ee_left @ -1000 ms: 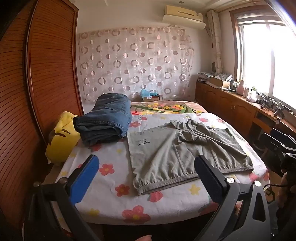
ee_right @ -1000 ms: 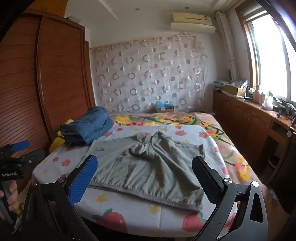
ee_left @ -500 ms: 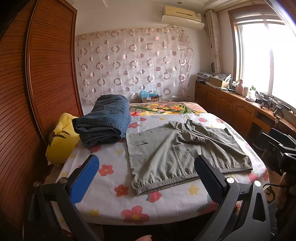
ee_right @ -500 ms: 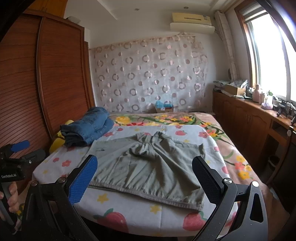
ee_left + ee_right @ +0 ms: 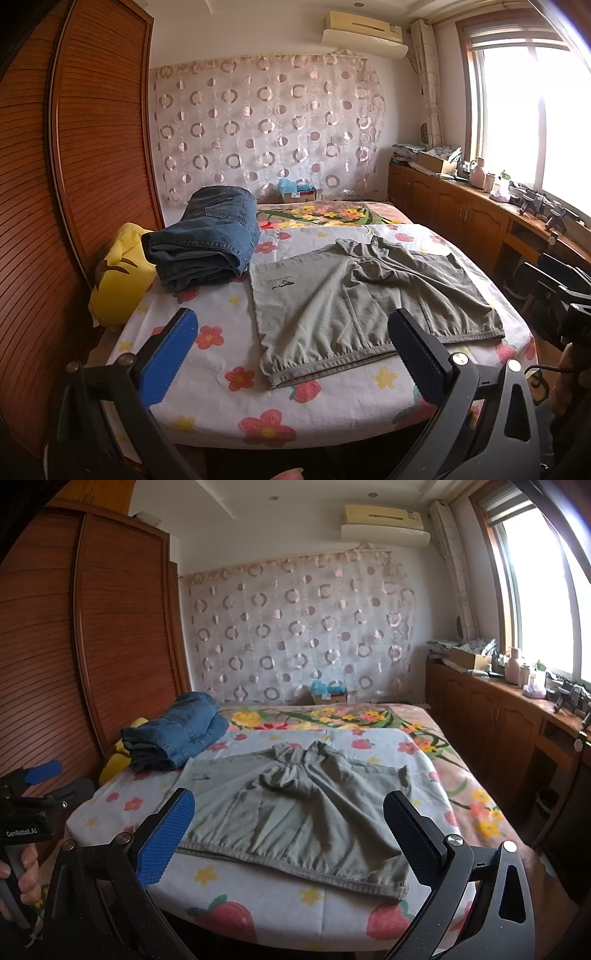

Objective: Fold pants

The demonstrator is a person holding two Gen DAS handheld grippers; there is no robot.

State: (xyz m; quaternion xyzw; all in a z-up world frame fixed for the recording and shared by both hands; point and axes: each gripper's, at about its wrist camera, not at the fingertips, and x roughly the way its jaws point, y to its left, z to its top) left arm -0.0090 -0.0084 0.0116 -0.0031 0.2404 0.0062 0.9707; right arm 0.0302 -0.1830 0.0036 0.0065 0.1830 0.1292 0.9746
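Pants (image 5: 365, 306) — grey-green, short-legged — lie spread flat on the bed (image 5: 221, 369), waistband along the near edge, legs reaching toward the far side. Fabric bunches into ridges at the crotch; the rest lies smooth.

Handling, as a judgement: light, soft cloth, no stiffness, likely to drape and sag once lifted. The elastic waistband looks the thickest, surest part to pinch. Taking the 2 waistband corners, 1 per gripper, would let a fold carry over evenly; a single-point grab would probably let the cloth swing and crumple. The sheet beneath is also loose, so a deep pinch risks catching it too.

Left gripper (image 5: 291, 354): fingers wide apart, holding nothing, hanging off the near edge of the bed, clear of the cloth.

Right gripper (image 5: 291, 834): same — fingers wide apart, empty, short of the waistband, touching nothing.

Jeans (image 5: 207, 247), folded, sit at the far left of the bed, just beside the pants' left leg. A yellow cushion (image 5: 118, 280) lies left of them.
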